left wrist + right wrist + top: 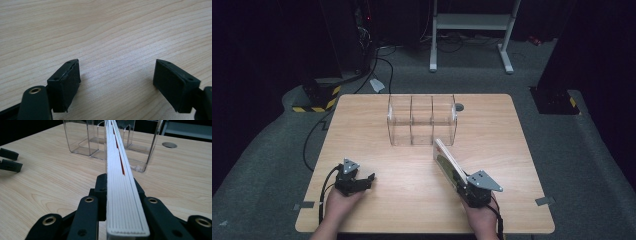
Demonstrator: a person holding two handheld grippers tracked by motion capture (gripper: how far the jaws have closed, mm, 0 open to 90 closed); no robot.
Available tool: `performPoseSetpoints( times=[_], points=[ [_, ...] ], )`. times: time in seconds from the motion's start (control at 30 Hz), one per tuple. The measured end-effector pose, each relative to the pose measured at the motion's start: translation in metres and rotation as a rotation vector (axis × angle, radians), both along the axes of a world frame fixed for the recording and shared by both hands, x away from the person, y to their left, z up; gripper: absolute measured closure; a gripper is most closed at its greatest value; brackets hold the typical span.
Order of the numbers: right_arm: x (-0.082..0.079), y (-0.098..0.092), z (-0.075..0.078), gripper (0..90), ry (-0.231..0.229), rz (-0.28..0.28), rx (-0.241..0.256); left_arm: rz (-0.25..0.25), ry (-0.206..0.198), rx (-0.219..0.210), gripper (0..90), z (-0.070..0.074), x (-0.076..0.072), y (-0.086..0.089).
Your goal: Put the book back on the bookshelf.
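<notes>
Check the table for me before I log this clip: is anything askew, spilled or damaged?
Nothing stands out. The clear organizer stands upright and empty, the book sits clamped edge-up in the right hand-held gripper, and the left hand-held gripper rests open on bare wood.

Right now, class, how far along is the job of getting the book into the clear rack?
Done: the right claw is shut on the book, lifted and aimed at the clear three-slot rack. In hand: carrying it there; it hasn't entered a slot. Left: sliding it in and letting go, presumably. All three slots look empty. The left claw rests open on the table, holding nothing.
</notes>
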State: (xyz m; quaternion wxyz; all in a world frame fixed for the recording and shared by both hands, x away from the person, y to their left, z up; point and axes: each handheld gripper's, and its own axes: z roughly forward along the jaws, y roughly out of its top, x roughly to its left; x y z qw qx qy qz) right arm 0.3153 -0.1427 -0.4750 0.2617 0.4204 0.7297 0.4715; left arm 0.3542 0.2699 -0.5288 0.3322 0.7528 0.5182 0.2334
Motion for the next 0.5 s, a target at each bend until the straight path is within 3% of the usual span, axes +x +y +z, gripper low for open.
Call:
performPoseSetpoints(
  times=[0.13, 0.5],
  points=[
    [0.0011, -0.0017, 0.0002, 75.0, 0.011, -0.009, 0.014, -0.001, 0.0, 0.002, 21.8, 0.0, 0.0, 0.0001],
    [0.0011, 0.0047, 0.0075, 75.4, -0.015, -0.025, -0.01, -0.007, -0.001, 0.0, 21.9, -0.0001, 0.0007, -0.0002]
  ],
)
